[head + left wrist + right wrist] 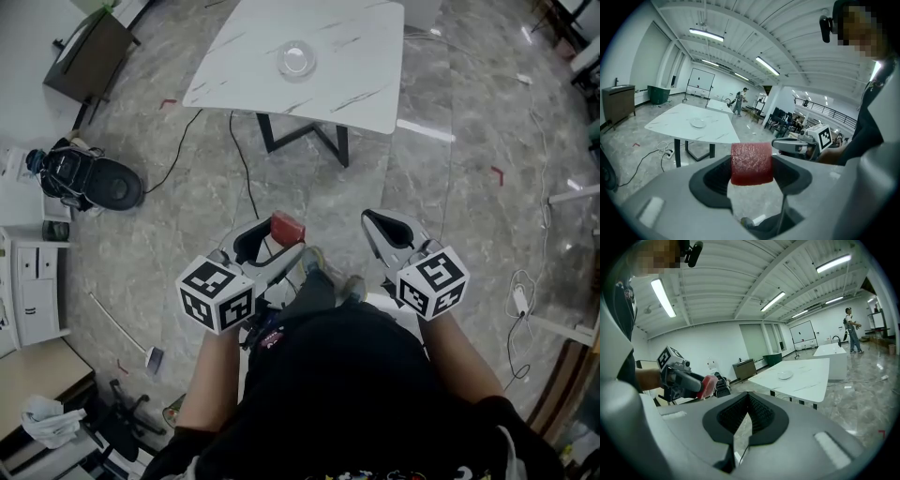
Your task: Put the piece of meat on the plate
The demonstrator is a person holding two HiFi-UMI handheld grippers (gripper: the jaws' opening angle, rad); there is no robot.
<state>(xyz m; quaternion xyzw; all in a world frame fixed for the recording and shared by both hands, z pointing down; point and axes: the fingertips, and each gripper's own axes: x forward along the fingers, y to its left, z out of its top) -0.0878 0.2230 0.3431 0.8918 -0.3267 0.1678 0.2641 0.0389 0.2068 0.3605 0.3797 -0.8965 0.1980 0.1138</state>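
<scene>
Head view: left gripper (278, 236) clamped on red meat piece (288, 227), near, well apart from far white table (361, 89) w/ clear plate (296, 59). Right gripper (377, 221) closed, empty.
Left gripper view: meat piece pinched btwn jaws.
Right gripper view: jaws together, nothing btwn.

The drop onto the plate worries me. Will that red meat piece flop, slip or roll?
The piece of meat shows square edges while clamped in the left tool, so probably firm, not floppy. Its flat faces suggest it won't roll. Its textured surface looks grippy, not slick.
</scene>
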